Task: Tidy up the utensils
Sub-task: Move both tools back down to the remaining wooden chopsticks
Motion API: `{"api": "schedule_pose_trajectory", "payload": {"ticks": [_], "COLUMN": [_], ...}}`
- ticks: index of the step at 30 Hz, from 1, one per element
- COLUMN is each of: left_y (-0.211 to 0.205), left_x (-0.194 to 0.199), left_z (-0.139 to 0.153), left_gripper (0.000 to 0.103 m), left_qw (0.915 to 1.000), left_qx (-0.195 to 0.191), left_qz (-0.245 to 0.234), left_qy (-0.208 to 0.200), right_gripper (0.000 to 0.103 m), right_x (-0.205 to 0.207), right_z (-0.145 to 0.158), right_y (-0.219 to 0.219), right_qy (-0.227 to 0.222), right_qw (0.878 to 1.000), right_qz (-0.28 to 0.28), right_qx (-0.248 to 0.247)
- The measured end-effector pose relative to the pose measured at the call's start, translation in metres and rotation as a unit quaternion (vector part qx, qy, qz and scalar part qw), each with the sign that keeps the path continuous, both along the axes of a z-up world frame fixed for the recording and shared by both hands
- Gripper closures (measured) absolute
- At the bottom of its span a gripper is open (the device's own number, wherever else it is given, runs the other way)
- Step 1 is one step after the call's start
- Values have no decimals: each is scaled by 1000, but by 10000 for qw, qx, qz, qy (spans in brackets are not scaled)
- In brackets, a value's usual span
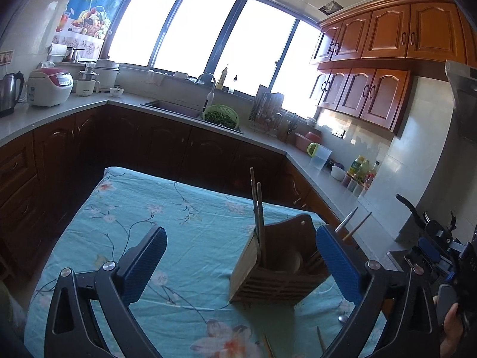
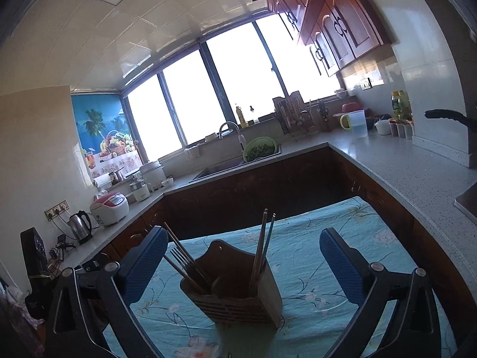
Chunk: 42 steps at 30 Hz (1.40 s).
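1. The table (image 1: 143, 208), under a teal floral cloth, carries the work.
2. The wooden utensil holder (image 2: 235, 292) stands upright near the table's near edge, toward the right corner.
3. The left gripper (image 1: 241, 265) and right gripper (image 2: 244, 268) both hang with jaws spread wide, holding nothing.
4. Chopsticks (image 2: 259, 247) and a fork (image 2: 182, 258) already stand inside the holder.
5. A spoon (image 1: 342, 318) and loose sticks lie by the near edge; collecting them looks like the next move.

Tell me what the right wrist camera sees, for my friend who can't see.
A wooden holder with chopsticks and a fork stands on a blue flowered tablecloth. The right gripper is open and empty, its blue fingers either side.
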<state>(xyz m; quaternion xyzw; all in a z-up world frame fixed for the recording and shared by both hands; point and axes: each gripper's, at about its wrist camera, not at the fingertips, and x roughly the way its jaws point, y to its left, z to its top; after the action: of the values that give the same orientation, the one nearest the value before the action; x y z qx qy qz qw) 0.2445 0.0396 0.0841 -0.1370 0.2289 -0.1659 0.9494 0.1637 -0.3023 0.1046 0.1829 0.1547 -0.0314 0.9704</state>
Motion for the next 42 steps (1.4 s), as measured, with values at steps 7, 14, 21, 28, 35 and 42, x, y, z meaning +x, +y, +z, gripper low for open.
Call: {"api": "schedule_pose_trajectory", "payload": {"ticks": [7,14,21,28,35,42], "left_y": [10,1,-30,-84,-121,-125], "left_x": [-55,-89,-86,-56,-19,-8], "left_z": [-10,-34,-50,-71,-95,-106], "left_gripper": [2,2,2,14,39,48], "left_qw": [9993,9947,9852,9681,9521,9479], "left_qx": [148,440,908,1611,2033,2220], "left_qz": [-22,-175,-374,-643,-773,-858], "left_qy": [345,912,1408,1809,2148,2116], "right_gripper": [0,0,0,1,10,24], "right_x": [-52,-88,-97,-90,-78,-66], "right_z": [-37,-83,-107,-115,-120,-131], "right_y": [7,10,9,6,0,-1], "right_qy": [575,1170,1469,1591,1708,1896], "right_qw": [9982,9925,9886,9866,9848,9815], "right_qz": [-154,-325,-338,-363,-326,-240], "right_qx": [-95,-112,-50,-12,36,129]}}
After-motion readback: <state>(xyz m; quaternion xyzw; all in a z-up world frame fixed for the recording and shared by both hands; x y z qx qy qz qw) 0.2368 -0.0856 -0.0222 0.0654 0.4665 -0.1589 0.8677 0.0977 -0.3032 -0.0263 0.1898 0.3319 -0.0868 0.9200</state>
